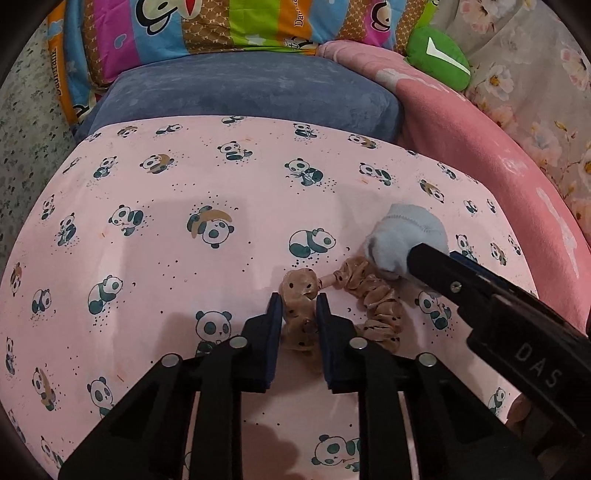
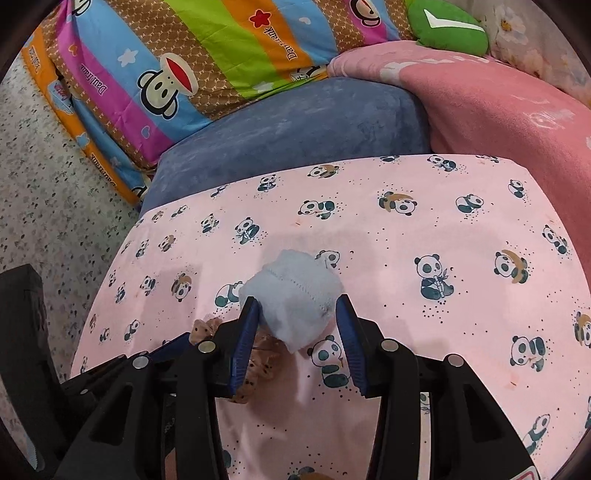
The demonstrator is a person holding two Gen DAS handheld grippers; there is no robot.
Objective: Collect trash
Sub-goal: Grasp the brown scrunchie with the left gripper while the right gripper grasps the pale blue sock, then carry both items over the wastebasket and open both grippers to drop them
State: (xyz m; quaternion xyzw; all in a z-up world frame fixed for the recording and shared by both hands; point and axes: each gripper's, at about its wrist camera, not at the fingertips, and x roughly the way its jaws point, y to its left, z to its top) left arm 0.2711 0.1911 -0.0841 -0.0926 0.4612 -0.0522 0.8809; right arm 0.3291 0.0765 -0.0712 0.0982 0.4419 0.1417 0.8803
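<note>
A tan spotted scrunchie [image 1: 373, 295] lies on the pink panda sheet [image 1: 155, 258]. My left gripper [image 1: 299, 304] has its fingers closed around one end of the scrunchie. A crumpled pale blue cloth ball [image 1: 406, 232] lies just right of the scrunchie. In the right wrist view the blue ball [image 2: 295, 295] sits between the pads of my right gripper [image 2: 297, 306], which touch its sides. The scrunchie [image 2: 258, 354] shows below the left pad. The right gripper's body [image 1: 498, 317] crosses the left wrist view from the right.
A blue velvet cushion [image 1: 251, 88] lies behind the sheet, with a striped cartoon quilt [image 1: 221, 26] beyond it. A pink blanket [image 1: 480, 129] runs along the right with a green plush [image 1: 437, 55]. Speckled floor [image 2: 55, 192] lies to the left.
</note>
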